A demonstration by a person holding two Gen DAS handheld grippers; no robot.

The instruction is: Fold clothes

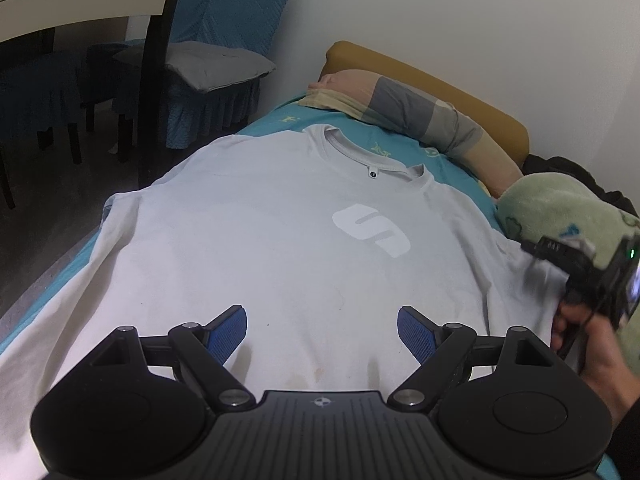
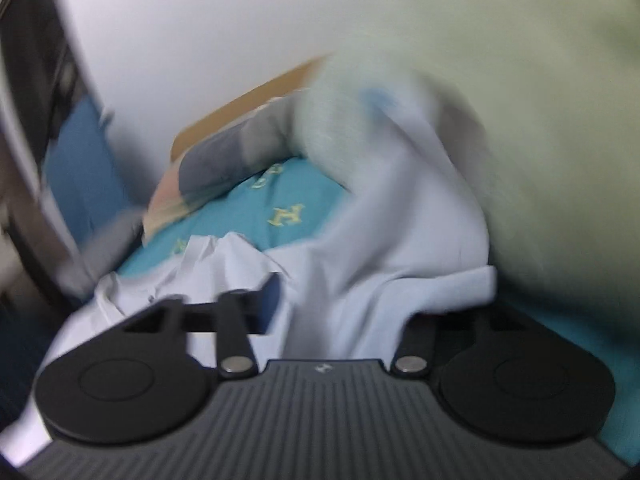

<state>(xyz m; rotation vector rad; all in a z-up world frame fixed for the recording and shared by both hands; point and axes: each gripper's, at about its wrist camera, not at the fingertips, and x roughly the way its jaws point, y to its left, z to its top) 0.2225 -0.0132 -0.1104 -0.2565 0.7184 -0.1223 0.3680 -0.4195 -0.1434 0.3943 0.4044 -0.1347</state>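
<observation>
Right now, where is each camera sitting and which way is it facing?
Left wrist: on the left gripper, looking down the bed along the flat white T-shirt; right hand at the edge.
Right wrist: blurred, on the right gripper, looking at bunched shirt fabric.
Shared: shirt, teal sheet, striped pillow.

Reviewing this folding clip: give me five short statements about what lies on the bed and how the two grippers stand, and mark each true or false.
1. The white T-shirt lies front up, its collar toward the pillow. True.
2. The left gripper is clamped on the shirt's hem. False: its blue pads stand wide apart above the cloth, with nothing between them.
3. The sheet under the shirt is red. False: it is teal with yellow marks.
4. A green plush blanket lies beside the shirt. True.
5. The right gripper is nowhere near the shirt. False: shirt cloth drapes over it, hiding one finger; the blur hides any grip.
</observation>
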